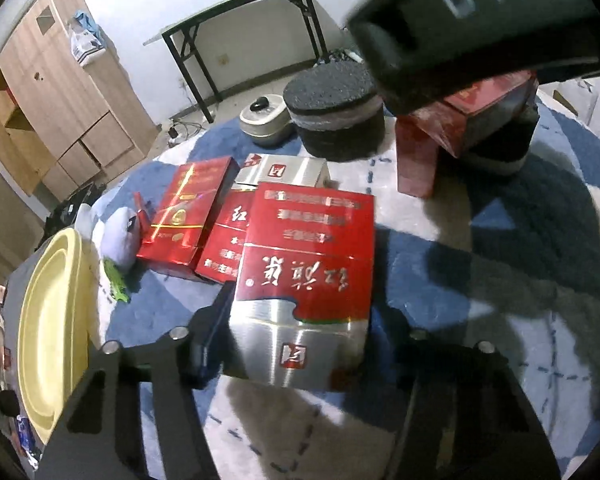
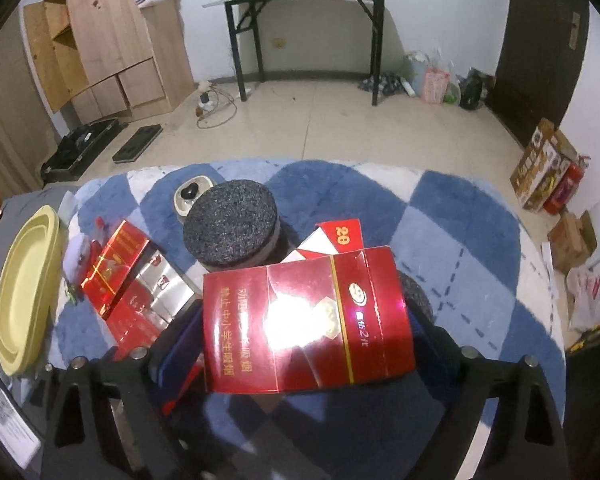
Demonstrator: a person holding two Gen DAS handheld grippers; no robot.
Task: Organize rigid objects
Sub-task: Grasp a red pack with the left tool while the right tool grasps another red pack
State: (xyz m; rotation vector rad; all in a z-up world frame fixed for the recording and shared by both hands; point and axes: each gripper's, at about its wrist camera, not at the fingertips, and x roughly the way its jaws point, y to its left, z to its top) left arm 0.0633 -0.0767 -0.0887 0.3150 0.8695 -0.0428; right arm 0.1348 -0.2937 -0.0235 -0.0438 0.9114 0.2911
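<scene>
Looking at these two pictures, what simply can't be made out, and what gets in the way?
- Left wrist view: the right hand-held gripper is blurred and cut off by the top edge; its fingertips hide behind its own body.
- Left wrist view: the left hand-held gripper fingertips are covered by the red and silver box.
- Right wrist view: glare whites out the print on the dark red box.
- Right wrist view: the black foam cylinder hides most of the beige pot.

The left matte-black plastic two-finger gripper point(image 1: 300, 360) carried round silver screw heads on its angular arms, with slotted cut-outs below. The right black gripper point(image 2: 304, 360) matched it; its housing bore pale letters "DA".
</scene>
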